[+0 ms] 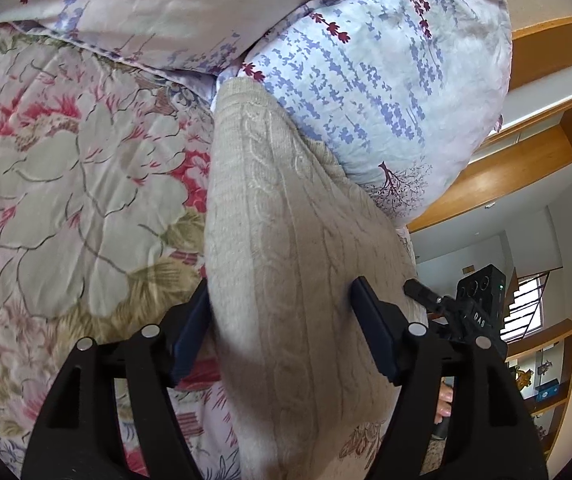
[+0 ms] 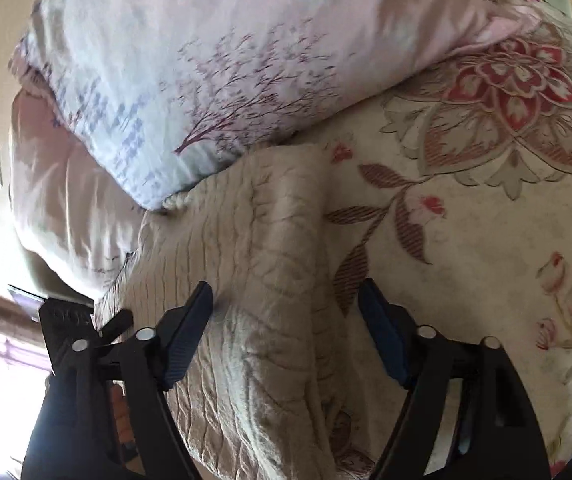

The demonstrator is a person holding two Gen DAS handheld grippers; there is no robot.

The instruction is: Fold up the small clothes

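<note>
A beige cable-knit garment (image 1: 286,248) lies on the floral bedspread (image 1: 65,168), its far end against the pillows. My left gripper (image 1: 277,300) is open, its fingers (image 1: 189,332) straddling the knit with a wide gap between the pads. The same garment shows in the right wrist view (image 2: 253,288), bunched with a raised fold down its middle. My right gripper (image 2: 286,300) is open too, one finger on each side of that fold. The other gripper's black body shows at the right edge of the left wrist view (image 1: 474,312).
Two lavender-print pillows (image 1: 386,80) are stacked at the head of the bed, also seen in the right wrist view (image 2: 189,72). Wooden shelves (image 1: 534,152) and a window (image 1: 526,308) lie beyond the bed's edge. Bare bedspread (image 2: 486,240) stretches to the right of the garment.
</note>
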